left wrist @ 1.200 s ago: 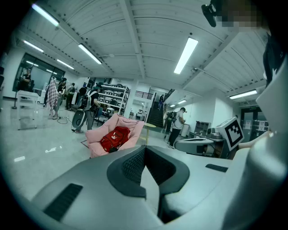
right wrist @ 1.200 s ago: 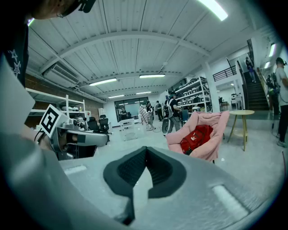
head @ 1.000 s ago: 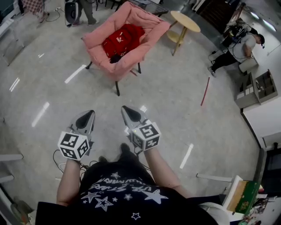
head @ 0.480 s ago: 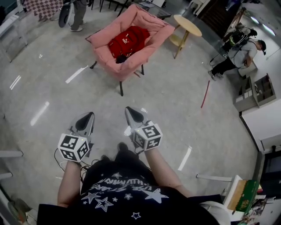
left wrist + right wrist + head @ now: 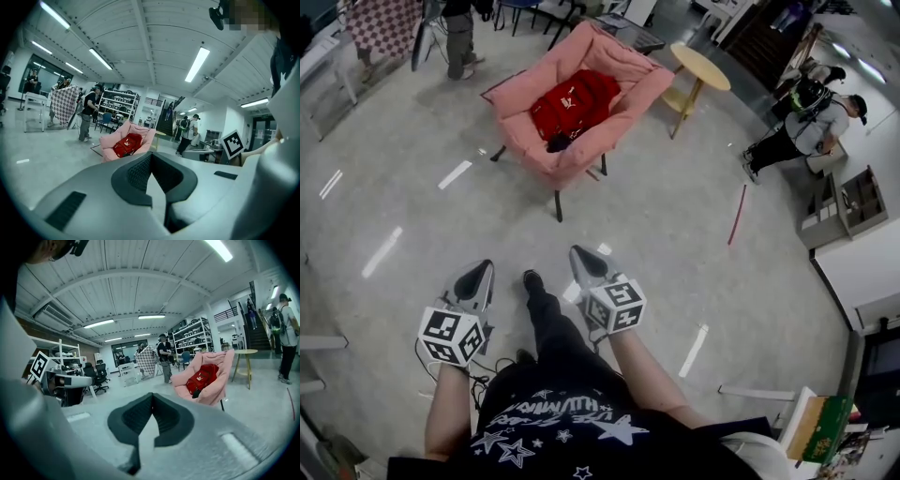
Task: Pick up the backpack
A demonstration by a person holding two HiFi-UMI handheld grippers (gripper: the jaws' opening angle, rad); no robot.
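A red backpack [image 5: 574, 103] lies in the seat of a pink armchair [image 5: 523, 89] across the floor, ahead of me. It also shows small in the left gripper view, the backpack [image 5: 127, 144], and in the right gripper view, the backpack [image 5: 202, 377]. My left gripper [image 5: 479, 273] and right gripper [image 5: 580, 258] are held low in front of my body, far short of the chair. Both are shut with nothing between the jaws.
A round wooden side table [image 5: 698, 55] stands right of the chair. A person [image 5: 457, 36] stands at the back left by a checkered cloth [image 5: 382, 21]; another person [image 5: 806, 122] crouches at the right near shelving [image 5: 853, 192]. A red stick [image 5: 737, 214] lies on the floor.
I have stepped toward the chair: one leg has swung forward between the grippers. Both grippers sit a little lower in the head view. Their jaws stay shut.
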